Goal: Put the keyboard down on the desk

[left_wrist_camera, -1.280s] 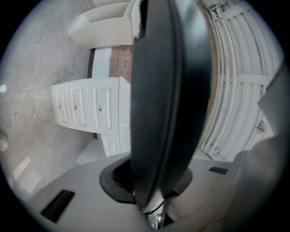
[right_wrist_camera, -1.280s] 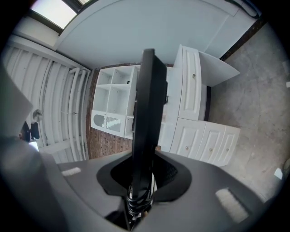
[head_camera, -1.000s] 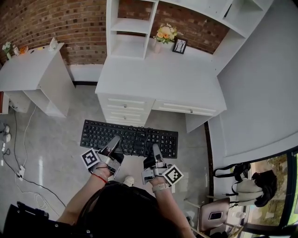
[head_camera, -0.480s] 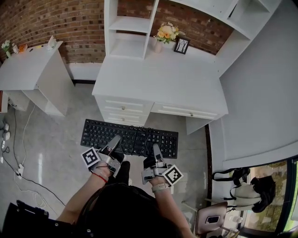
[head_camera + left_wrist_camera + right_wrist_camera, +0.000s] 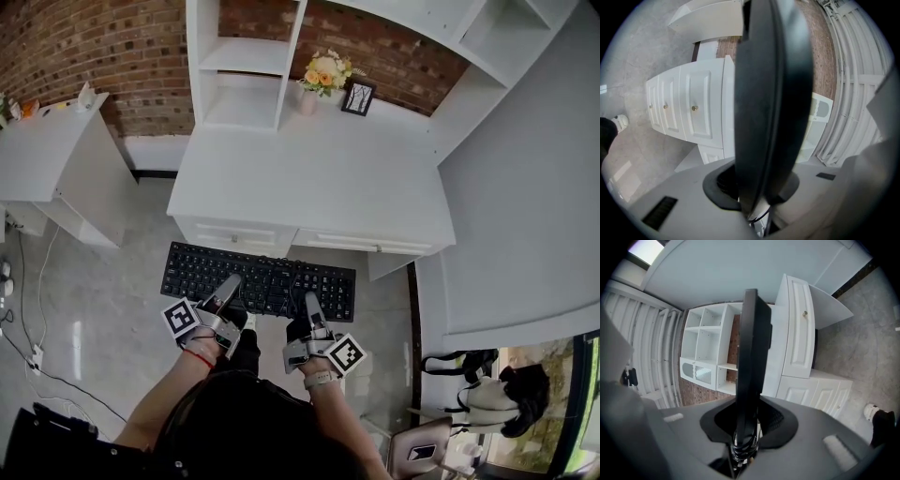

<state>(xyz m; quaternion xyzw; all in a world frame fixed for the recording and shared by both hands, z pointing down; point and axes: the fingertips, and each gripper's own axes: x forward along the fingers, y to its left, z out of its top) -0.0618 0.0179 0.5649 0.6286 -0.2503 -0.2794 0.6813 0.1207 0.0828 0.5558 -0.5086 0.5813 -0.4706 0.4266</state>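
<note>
Keyboard [image 5: 258, 281], black and full-width, hangs in the air in the lower middle of the head view. It lies flat with its keys up, over the grey floor [image 5: 103, 300] and just in front of the white desk [image 5: 309, 178]. Its far long edge lies right at the drawer fronts [image 5: 234, 234] in the picture, and no part of it rests on the desk top.

Both grippers hold it by its near long edge. The left gripper [image 5: 232, 281] bites in left of the middle, and the right gripper [image 5: 309, 300] bites in right of the middle, with a stretch of keys between them.

In the left gripper view the keyboard shows edge-on as a dark slab that rises from the bottom centre to the top of the frame. The fingers are clamped on its two faces, with the black pads [image 5: 715, 185] tight against it. The right gripper view shows the same: a thin dark slab upright in the middle of the frame, the fingers closed on it, and a bundle of black cable [image 5: 743, 446] low between them.

At the back of the desk, in the upper middle of the head view, stand a vase of flowers [image 5: 319, 73] and a small picture frame [image 5: 357, 97].
</note>
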